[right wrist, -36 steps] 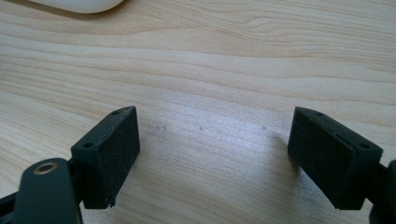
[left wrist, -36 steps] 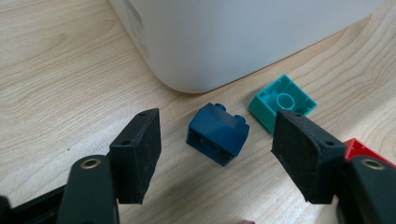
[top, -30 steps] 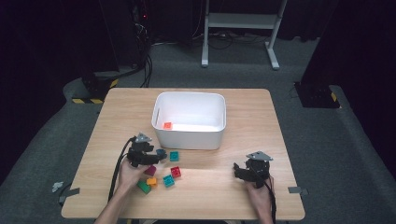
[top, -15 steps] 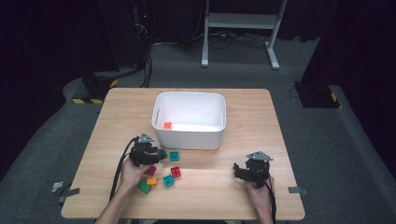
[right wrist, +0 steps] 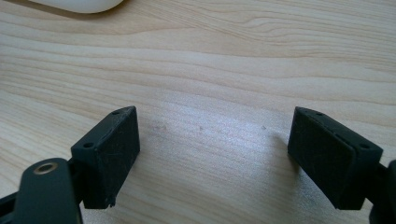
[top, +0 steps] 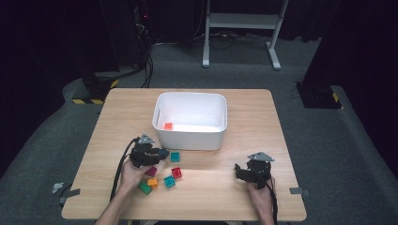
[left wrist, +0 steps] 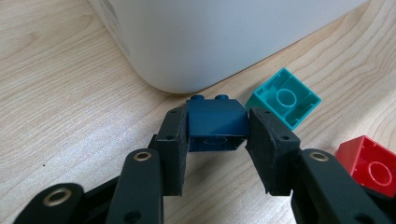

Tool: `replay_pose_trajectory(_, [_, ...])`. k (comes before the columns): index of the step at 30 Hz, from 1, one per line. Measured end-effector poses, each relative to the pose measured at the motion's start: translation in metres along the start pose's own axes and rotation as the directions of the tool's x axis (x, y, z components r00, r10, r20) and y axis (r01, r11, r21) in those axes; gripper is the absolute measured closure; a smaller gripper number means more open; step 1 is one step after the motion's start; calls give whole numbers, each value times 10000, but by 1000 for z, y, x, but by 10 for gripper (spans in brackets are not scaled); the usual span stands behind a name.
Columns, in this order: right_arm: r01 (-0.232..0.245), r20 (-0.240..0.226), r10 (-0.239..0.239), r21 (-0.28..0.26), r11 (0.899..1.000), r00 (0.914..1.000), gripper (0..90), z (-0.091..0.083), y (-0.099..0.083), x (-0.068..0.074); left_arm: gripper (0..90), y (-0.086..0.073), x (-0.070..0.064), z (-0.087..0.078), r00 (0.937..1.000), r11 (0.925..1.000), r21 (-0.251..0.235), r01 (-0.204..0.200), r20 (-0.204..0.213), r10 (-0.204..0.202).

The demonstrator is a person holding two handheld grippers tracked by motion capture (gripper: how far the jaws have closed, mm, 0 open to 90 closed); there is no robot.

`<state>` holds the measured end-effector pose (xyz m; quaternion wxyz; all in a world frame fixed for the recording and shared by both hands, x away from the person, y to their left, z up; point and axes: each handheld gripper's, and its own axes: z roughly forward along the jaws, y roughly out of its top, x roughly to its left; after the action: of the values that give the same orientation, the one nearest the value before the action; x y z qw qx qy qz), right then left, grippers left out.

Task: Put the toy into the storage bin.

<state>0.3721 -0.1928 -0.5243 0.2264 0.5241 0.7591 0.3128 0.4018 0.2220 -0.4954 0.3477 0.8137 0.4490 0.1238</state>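
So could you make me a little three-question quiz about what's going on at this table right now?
1. True or false: the left hand-held gripper is shut on a dark blue brick.
2. What already lies inside the white bin? A) an orange brick B) a red brick C) a green brick
3. Fill in: the right hand-held gripper has its jaws ____, with bare table between them.

Key: 1 true. 2 A, the orange brick. 3 open.
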Motion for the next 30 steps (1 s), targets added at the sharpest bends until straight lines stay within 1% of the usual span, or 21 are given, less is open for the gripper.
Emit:
replay_pose_trajectory(6, [-1,0,1,2,10000,10000,166,0,0,0,585,0,0,-5,10000,10000,-64,-9,47,9])
replay_pose_trajectory(14, [-3,-1,3,2,10000,10000,166,0,0,0,586,0,3,-14,9998,9994,-300,165,156,-160])
replay_pose_trajectory(19, [-3,0,3,2,10000,10000,166,0,0,0,586,0,4,-21,9997,9989,-418,225,122,-220])
replay_pose_trajectory(23, [-2,-1,2,2,10000,10000,166,0,0,0,586,-1,6,-26,9992,9980,-496,392,139,-385])
replay_pose_trajectory(26, [0,0,0,0,10000,10000,166,0,0,0,586,-1,9,-30,9990,9977,-527,431,86,-427])
replay_pose_trajectory(30, [-7,-1,7,1,10000,10000,166,0,0,0,586,-1,12,-36,9979,9953,-720,648,82,-644])
